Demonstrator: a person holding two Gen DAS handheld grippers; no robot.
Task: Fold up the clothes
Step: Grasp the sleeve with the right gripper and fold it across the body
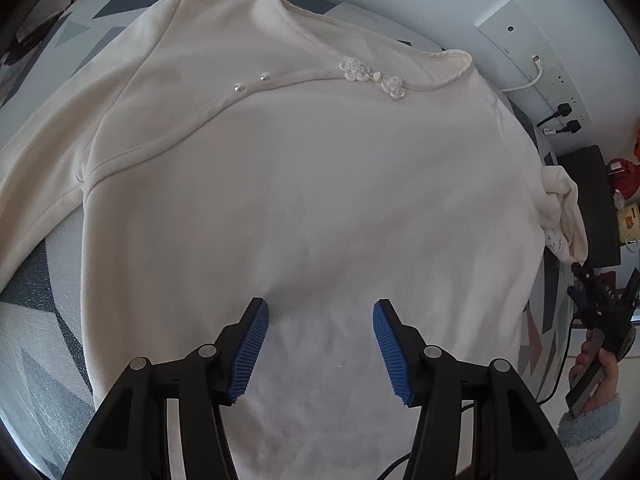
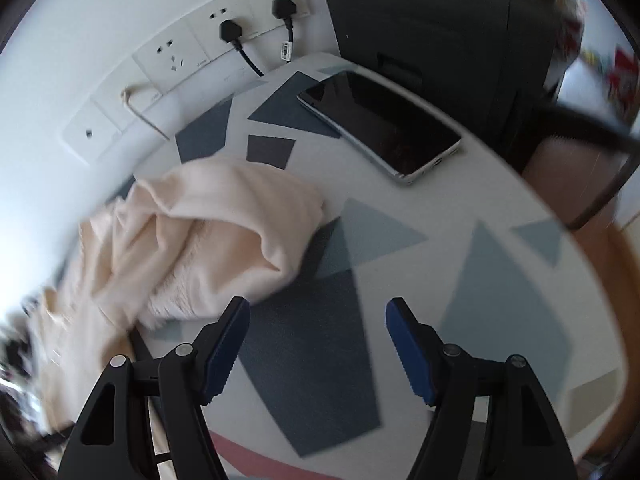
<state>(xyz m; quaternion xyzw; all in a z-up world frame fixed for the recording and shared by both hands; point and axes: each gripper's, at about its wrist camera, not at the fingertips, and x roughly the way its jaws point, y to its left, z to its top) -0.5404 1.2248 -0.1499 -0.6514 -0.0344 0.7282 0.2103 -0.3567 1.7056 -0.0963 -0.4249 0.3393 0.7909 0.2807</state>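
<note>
A cream long-sleeved top [image 1: 304, 184] lies flat, front up, on a patterned table cover [image 1: 36, 336], with flower knots [image 1: 372, 78] at its neckline. My left gripper [image 1: 320, 312] is open and empty just above the top's lower body. The top's right sleeve [image 2: 208, 240] lies crumpled at the table's right side; it also shows in the left wrist view [image 1: 564, 216]. My right gripper [image 2: 318, 312] is open and empty, over the table cover [image 2: 460, 280] just right of that sleeve. The right gripper also shows in the left wrist view [image 1: 596, 304], held in a hand.
A black phone [image 2: 384, 124] lies on the table beyond the right gripper. A black box [image 2: 432, 32] stands behind it. Wall sockets with black plugs [image 2: 230, 32] and a white cable [image 2: 140, 108] run along the white wall. The table edge curves at the right.
</note>
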